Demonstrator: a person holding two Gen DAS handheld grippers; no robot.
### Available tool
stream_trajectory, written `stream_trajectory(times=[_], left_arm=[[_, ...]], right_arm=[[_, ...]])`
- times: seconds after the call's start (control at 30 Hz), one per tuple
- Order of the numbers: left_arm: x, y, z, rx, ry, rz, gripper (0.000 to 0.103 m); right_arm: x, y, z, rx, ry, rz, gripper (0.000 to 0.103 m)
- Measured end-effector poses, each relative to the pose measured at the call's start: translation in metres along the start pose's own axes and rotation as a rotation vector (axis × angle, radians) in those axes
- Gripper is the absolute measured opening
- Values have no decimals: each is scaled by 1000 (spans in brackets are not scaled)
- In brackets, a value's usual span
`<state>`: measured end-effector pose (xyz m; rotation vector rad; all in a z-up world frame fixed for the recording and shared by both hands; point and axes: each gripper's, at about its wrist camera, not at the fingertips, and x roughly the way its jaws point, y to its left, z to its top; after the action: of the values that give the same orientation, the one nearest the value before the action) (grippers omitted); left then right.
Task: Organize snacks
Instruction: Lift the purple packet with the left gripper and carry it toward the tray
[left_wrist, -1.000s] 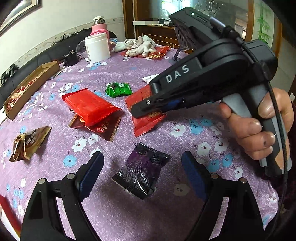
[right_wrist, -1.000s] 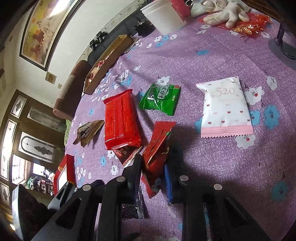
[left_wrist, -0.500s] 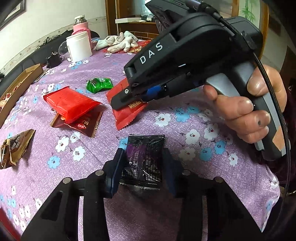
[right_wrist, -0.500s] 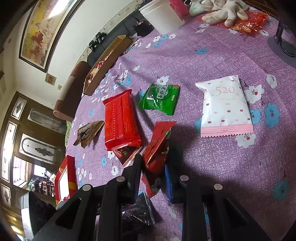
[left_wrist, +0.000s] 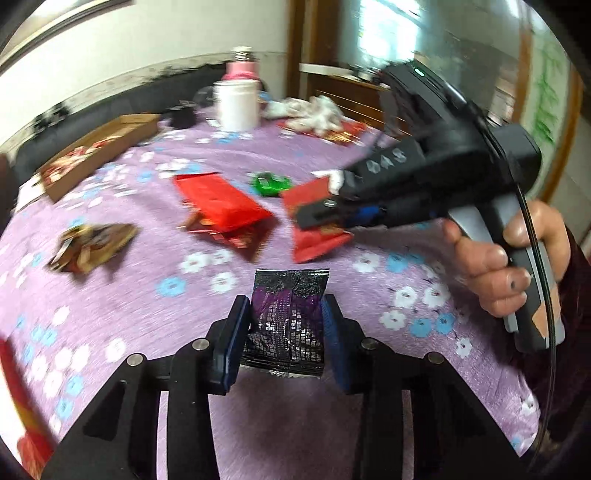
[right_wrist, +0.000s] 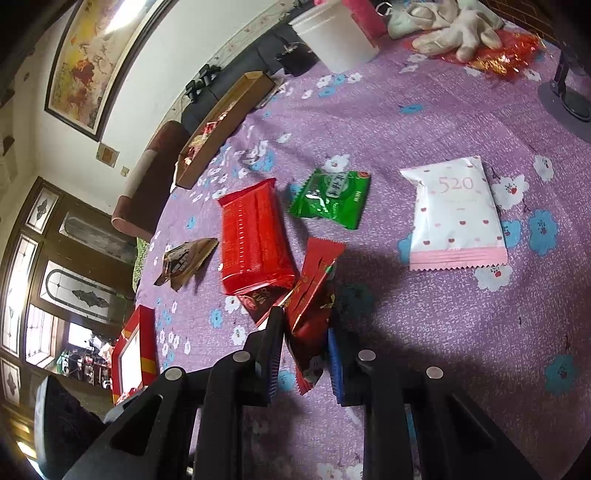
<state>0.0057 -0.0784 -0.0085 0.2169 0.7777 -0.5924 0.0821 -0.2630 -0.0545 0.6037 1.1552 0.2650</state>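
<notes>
My left gripper (left_wrist: 286, 314) is shut on a dark purple snack packet (left_wrist: 288, 317) and holds it above the purple flowered tablecloth (left_wrist: 147, 314). My right gripper (right_wrist: 304, 332) is shut on a small red snack packet (right_wrist: 314, 295); it also shows in the left wrist view (left_wrist: 314, 229), lifted off the cloth. On the cloth lie a large red packet (right_wrist: 255, 236) on top of a dark red one (right_wrist: 258, 302), a green packet (right_wrist: 330, 199), a white and pink packet marked 520 (right_wrist: 456, 214) and a brown packet (right_wrist: 184, 262).
A long cardboard box (right_wrist: 225, 122) with snacks stands at the far left edge. A red box (right_wrist: 133, 354) sits at the near left edge. A white tub (right_wrist: 332, 33), white gloves (right_wrist: 450, 29) and a black stand base (right_wrist: 569, 99) are at the back.
My left gripper came down over the purple packet, shut on it and lifted it. The left view has swung and is blurred. My right gripper still holds the red packet.
</notes>
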Motion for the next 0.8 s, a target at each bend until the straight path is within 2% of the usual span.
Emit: stream_trajectory(times=[0.1, 0.33, 0.57, 0.8], left_arm=[[-11, 7, -6, -50, -13, 100, 37], [-38, 16, -19, -124, -89, 251, 37], [-58, 35, -17, -195, -125, 326, 37], [-69, 44, -19, -233, -124, 383, 37]], right_arm=[[1, 2, -1, -2, 10, 26, 22], [2, 18, -8, -54, 18, 69, 21], [10, 44, -21, -151, 38, 110, 21], [15, 48, -24, -177, 37, 95, 21]])
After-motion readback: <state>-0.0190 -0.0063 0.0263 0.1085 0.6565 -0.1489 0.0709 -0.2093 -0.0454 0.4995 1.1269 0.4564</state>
